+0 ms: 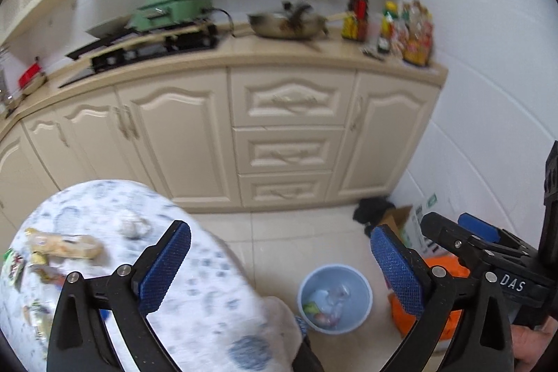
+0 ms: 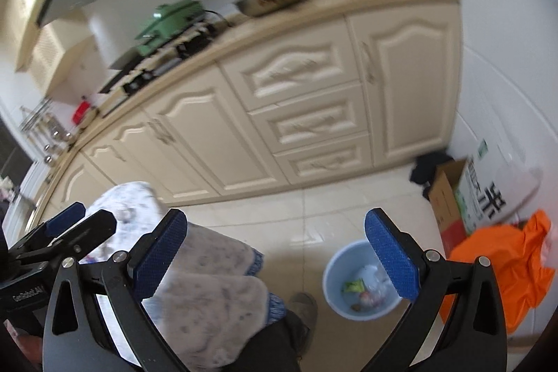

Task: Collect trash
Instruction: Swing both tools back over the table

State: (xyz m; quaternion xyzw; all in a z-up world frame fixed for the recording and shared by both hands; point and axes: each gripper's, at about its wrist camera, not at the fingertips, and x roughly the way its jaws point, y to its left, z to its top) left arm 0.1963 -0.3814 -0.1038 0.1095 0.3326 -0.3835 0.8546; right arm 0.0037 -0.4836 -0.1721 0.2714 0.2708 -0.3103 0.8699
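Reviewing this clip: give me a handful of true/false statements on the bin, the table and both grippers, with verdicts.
1. The blue bin stands on the floor with trash in it. True.
2. The left gripper holds a wrapper. False: its jaws are wide open with nothing between them.
3. Wrappers lie on the table. True.
4. The right gripper is shut. False: it is open and holds nothing.
5. The bin is tipped on its side. False: it is upright, mouth up.
6. An orange bag lies on the floor near the bin. True.
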